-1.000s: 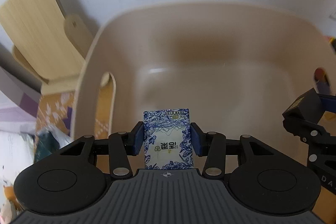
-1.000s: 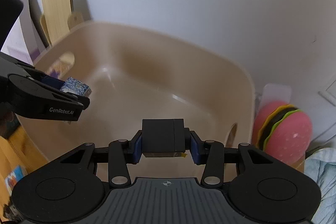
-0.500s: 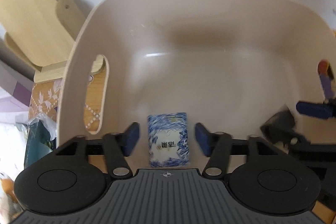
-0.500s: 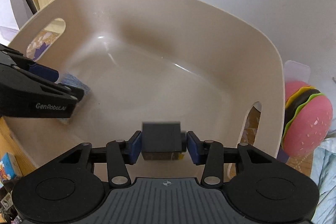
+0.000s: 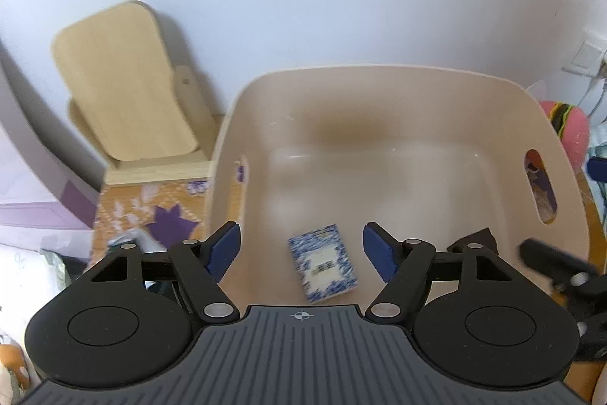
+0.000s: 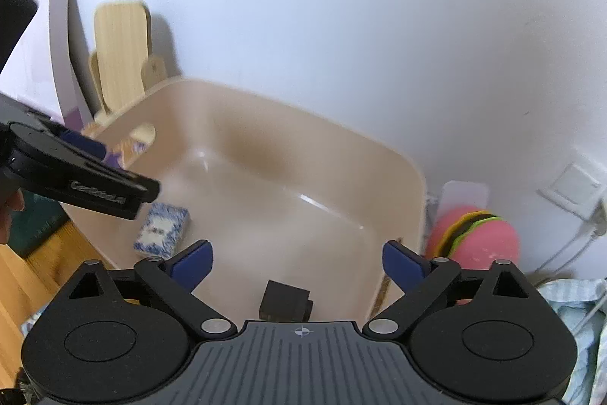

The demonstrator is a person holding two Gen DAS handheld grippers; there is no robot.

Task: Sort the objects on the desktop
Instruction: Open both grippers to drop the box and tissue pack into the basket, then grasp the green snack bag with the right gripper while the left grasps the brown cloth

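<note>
Both packets are seen lying loose on the bin (image 5: pixel 379 78) floor, the blue packet (image 5: pixel 322 262) below the opening, empty left gripper (image 5: pixel 301 251) and the black box (image 6: pixel 285 299) below the opening, empty right gripper (image 6: pixel 297 262), so each gripper is judged free to be withdrawn.

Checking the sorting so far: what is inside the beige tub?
The beige tub holds a blue-and-white packet and a black block, both lying loose. The right gripper's body hides the floor nearest it.
</note>
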